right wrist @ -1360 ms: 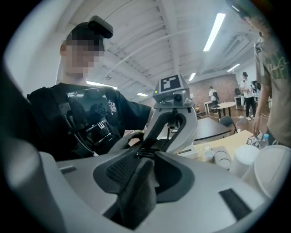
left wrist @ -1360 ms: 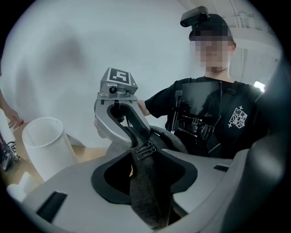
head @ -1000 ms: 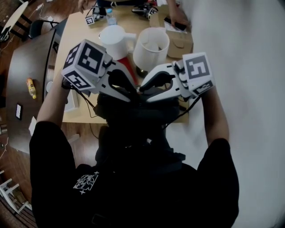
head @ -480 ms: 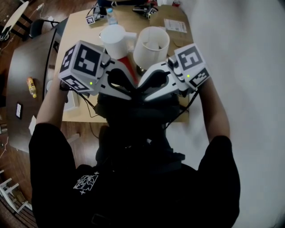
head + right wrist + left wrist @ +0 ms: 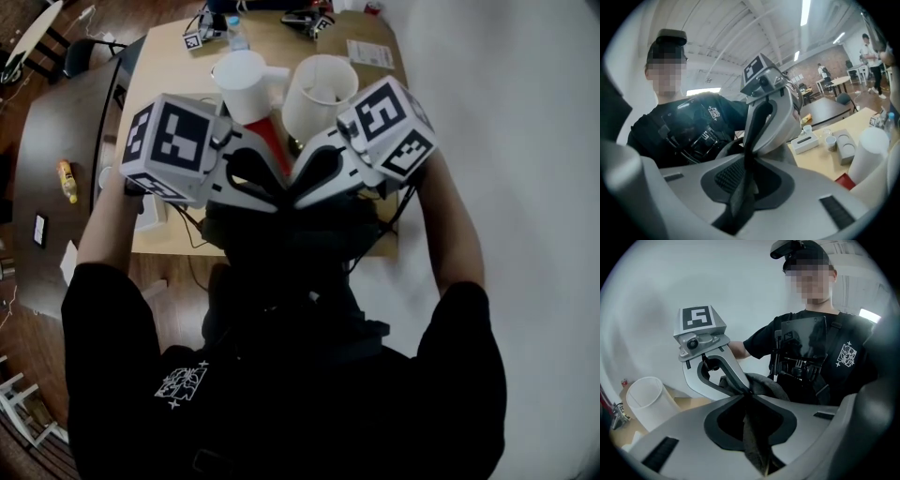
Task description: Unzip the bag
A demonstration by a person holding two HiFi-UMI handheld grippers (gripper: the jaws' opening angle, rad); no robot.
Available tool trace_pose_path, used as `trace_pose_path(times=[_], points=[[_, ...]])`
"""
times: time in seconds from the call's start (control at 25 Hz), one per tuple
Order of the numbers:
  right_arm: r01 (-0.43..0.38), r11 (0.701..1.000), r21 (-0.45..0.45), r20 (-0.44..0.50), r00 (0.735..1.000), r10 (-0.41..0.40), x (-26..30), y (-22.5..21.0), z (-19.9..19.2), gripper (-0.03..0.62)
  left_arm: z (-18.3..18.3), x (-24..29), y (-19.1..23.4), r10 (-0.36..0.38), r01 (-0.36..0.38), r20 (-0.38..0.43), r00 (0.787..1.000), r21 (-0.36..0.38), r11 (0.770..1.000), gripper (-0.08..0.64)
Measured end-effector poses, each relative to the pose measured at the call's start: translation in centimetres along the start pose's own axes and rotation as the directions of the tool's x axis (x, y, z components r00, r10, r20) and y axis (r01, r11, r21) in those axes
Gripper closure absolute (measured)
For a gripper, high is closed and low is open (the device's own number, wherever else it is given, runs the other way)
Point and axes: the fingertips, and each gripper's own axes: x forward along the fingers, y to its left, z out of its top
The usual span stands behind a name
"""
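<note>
Dark grey fabric is what both your grippers have hold of right now. The bag (image 5: pixel 291 248) sits against the near edge of the desk (image 5: pixel 178 89), roughly at the middle of that edge and right in front of your chest. It's so dark against your black shirt that I can't make out its outline or which way its long axis runs. What does show is a ridge of cloth standing up at its top, on the desk side, and that's where the two sets of tips meet.

Your left gripper (image 5: pixel 278 194) has just been closing its jaws, and they're nipped down on a fold of the bag. In the left gripper view a strip of the cloth runs straight down the gap, from the tips to the bottom of the frame. Same deal with your right gripper (image 5: pixel 300 192): its jaws have just been closing too, and a flap of the same cloth is clamped between them, hanging toward the camera. The two sets of tips are nose to nose, practically touching.

Pose-wise, your left forearm (image 5: pixel 108 220) and right forearm (image 5: pixel 450 234) come in from either side and make a V. Both grippers angle inward and a bit downward, with the marker cubes out at the wide ends. Just past the tips, two white containers (image 5: pixel 319 94) stand side by side on the desk.
</note>
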Motion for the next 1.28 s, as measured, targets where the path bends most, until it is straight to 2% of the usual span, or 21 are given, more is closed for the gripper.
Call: trace_pose_path(times=[0.16, 0.24, 0.36, 0.44, 0.52, 0.64, 0.84, 0.92, 1.12, 1.28], points=[[0.061, 0.992, -0.109, 0.008, 0.998, -0.061, -0.8, 1.7, 1.1, 0.572, 0.5, -0.9, -0.2, 0.042, -0.042, 0.005, 0.999, 0.031, 0.999, 0.522], [0.126, 0.981, -0.146, 0.0, 0.992, -0.128, -0.9, 2.1, 1.3, 0.572, 1.1, -1.1, -0.3, 0.067, -0.067, 0.009, 0.998, 0.062, 0.996, 0.534], [0.252, 0.94, -0.231, -0.021, 0.964, -0.264, -0.5, 2.2, 1.0, 0.572, 1.3, -0.7, -0.8, 0.141, -0.134, -0.043, 0.989, 0.138, 0.981, 0.538], [0.306, 0.914, -0.268, -0.013, 0.947, -0.321, -0.2, 2.3, 1.0, 0.572, 1.2, -0.3, -1.1, 0.195, -0.175, -0.08, 0.978, 0.203, 0.963, 0.538], [0.327, 0.905, -0.271, 0.014, 0.942, -0.336, -0.1, 2.4, 1.1, 0.572, 1.2, -0.2, -1.2, 0.227, -0.2, -0.093, 0.969, 0.232, 0.952, 0.538], [0.365, 0.895, -0.258, 0.068, 0.931, -0.36, -0.6, 2.3, 1.4, 0.574, 1.3, -0.4, -0.9, 0.269, -0.247, -0.076, 0.96, 0.221, 0.943, 0.542], [0.409, 0.884, -0.227, 0.118, 0.912, -0.392, -0.8, 2.3, 1.5, 0.574, 1.1, -0.6, -0.7, 0.291, -0.285, -0.026, 0.956, 0.14, 0.948, 0.548], [0.409, 0.884, -0.229, 0.128, 0.912, -0.389, -0.6, 2.5, 1.5, 0.575, 0.7, -0.3, -0.7, 0.286, -0.276, -0.062, 0.956, 0.13, 0.952, 0.545], [0.419, 0.878, -0.23, 0.139, 0.907, -0.396, -0.6, 2.7, 1.8, 0.574, -0.8, 0.2, -1.0, 0.253, -0.23, -0.222, 0.942, 0.127, 0.965, 0.543], [0.415, 0.88, -0.232, 0.135, 0.909, -0.393, -0.3, 2.9, 1.7, 0.575, -0.9, 0.7, -1.2, 0.255, -0.211, -0.287, 0.923, 0.177, 0.961, 0.543]])
